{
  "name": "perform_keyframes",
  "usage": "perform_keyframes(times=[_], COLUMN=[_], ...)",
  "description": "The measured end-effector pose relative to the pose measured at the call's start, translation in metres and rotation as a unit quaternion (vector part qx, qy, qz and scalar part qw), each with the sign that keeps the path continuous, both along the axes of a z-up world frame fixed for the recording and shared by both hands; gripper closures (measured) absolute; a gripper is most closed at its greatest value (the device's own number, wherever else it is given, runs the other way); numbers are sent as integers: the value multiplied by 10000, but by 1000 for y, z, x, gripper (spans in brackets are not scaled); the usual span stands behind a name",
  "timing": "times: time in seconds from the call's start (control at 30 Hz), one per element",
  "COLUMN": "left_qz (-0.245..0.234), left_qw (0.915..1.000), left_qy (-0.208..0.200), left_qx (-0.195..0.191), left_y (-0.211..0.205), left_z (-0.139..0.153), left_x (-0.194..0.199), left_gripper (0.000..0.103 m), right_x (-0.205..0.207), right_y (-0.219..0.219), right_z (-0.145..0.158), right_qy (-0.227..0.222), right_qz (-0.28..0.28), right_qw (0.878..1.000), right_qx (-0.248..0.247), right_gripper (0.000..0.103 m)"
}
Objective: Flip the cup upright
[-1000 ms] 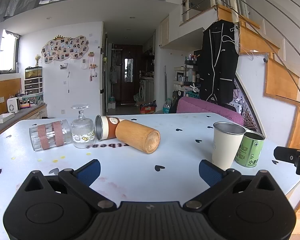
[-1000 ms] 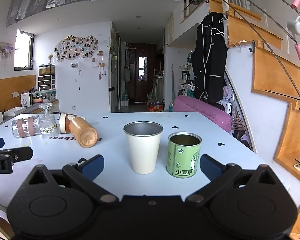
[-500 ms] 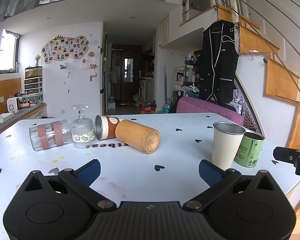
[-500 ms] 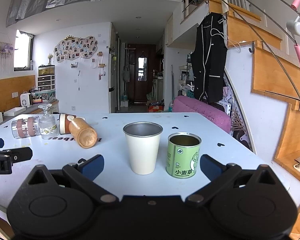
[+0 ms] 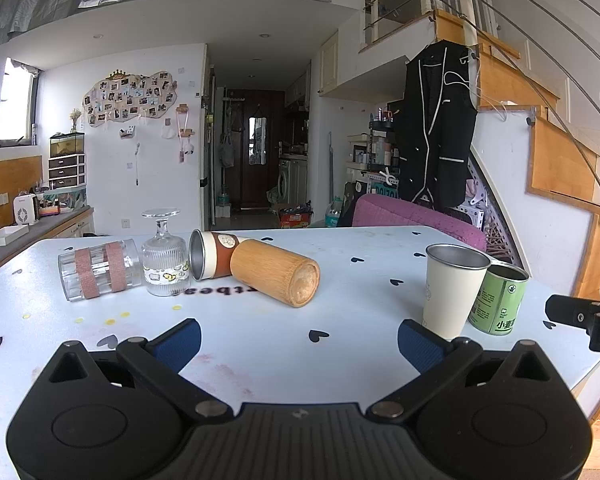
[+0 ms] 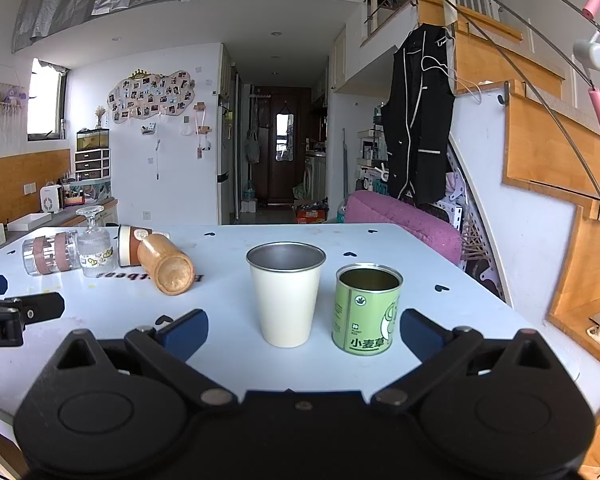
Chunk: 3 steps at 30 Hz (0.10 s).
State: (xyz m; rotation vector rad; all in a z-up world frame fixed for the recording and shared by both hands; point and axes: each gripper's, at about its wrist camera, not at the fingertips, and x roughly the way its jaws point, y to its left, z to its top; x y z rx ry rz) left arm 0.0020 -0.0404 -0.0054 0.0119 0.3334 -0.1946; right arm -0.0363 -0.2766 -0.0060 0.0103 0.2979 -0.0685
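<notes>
Soft daylight from the left window (image 5: 18, 108) — sharp focus, faint shadows, strong fisheye bending at edges

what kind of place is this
Most likely a lived-in home, a loft-style flat: a wooden staircase climbs the right side, a photo collage hangs on the wall, and a washing machine sits down the hallway.

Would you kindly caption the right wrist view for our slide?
Open right gripper faces an upright white cup and green can; toppled cups lie far left.

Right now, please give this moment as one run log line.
left tool: open, empty | right tool: open, empty | bamboo cup: lying on side | white cup: upright | green can: upright
</notes>
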Motion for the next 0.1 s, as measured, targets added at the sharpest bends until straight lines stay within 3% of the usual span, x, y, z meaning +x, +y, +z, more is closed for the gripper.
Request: perform_keyframes(times=[0.1], left_qz=[1], left_qw=[10000], left_qy=[0], left_qx=[2], left_y=[0], left_z=[1], left_x=[0], left_gripper=[0], right_x=[0], right_y=[0], right_z=[0], right_qy=[1], right_qz=[0], right_qw=[10000], right_qx=[-2], right_gripper=[0])
